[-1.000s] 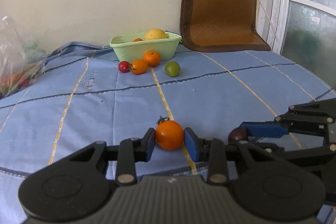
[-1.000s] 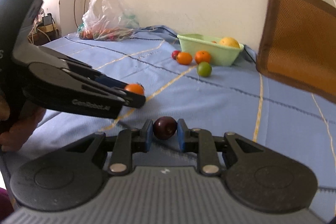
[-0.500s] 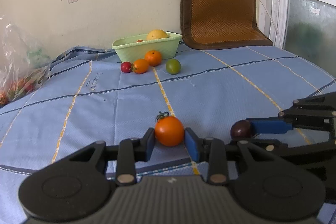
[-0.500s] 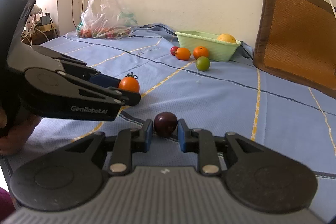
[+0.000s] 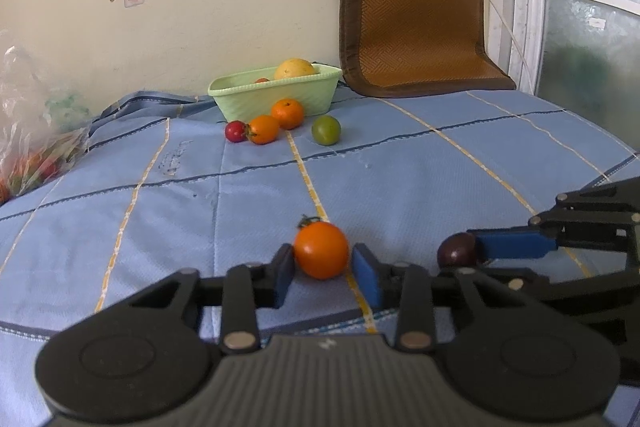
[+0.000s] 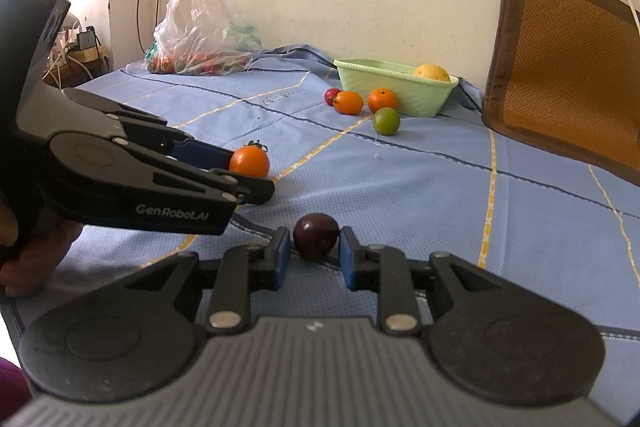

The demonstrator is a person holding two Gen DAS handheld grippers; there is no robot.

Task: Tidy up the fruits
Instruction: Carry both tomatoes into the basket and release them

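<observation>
My left gripper (image 5: 322,269) is shut on an orange tomato (image 5: 321,255) with a green stem, held just above the blue bedsheet. My right gripper (image 6: 313,254) is shut on a dark purple fruit (image 6: 315,235). In the left wrist view the right gripper (image 5: 476,259) shows at the right with the purple fruit (image 5: 457,255). In the right wrist view the left gripper (image 6: 256,171) shows at the left with the orange tomato (image 6: 249,162). A pale green basket (image 5: 276,97) by the wall holds a yellow fruit (image 5: 295,69).
In front of the basket lie a red tomato (image 5: 236,131), two orange fruits (image 5: 263,129) (image 5: 287,113) and a green fruit (image 5: 326,130). A brown woven mat (image 5: 412,23) leans on the wall at the right. A plastic bag (image 6: 200,27) of produce sits at the far left.
Both grippers have lifted a little with their fruits; the view has tilted so the basket sits lower in the frame. Grips are unchanged.
</observation>
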